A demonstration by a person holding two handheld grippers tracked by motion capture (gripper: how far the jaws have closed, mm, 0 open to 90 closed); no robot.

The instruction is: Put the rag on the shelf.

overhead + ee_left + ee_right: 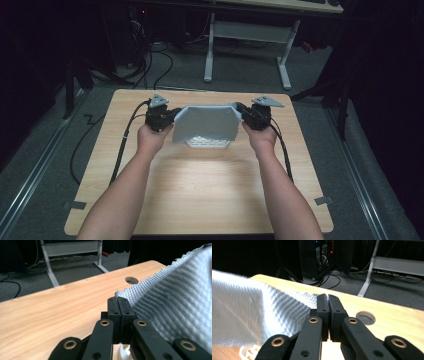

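Looks like mid-carry or mid-spread: grey waffle cloth point(206, 124) held taut in the air between both grippers, above a white slatted basket point(207, 143) on the wooden table point(200, 190). Left gripper point(117, 300) is clamped on the cloth's left corner, right gripper point(328, 297) clamped on the right corner, cloth edge pinched right at the jaw tips. Next move probably: lower both hands evenly, keep tension, drape or lay it flat before letting go.
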